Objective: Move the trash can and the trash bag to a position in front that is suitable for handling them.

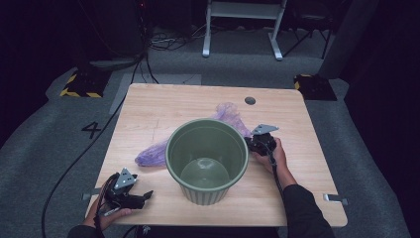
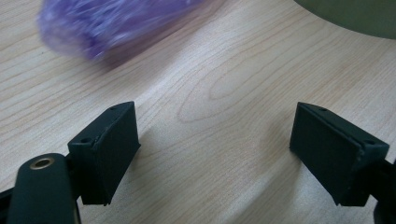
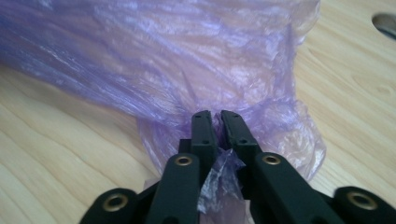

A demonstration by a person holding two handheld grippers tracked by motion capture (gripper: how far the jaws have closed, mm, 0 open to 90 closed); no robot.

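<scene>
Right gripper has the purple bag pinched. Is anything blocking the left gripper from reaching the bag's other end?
Nothing visible. The left gripper is open over bare table, and the purple bag lies just ahead of it. The green bin stands off to the side.

This looks like a lab or test room, not a home. A small wooden table (image 1: 148, 106) stands alone on grey carpet (image 1: 44, 144), with black cables (image 1: 74, 163) on the floor, yellow-and-black striped blocks (image 1: 79, 87) and a number four (image 1: 92, 129) marked beside it.
</scene>
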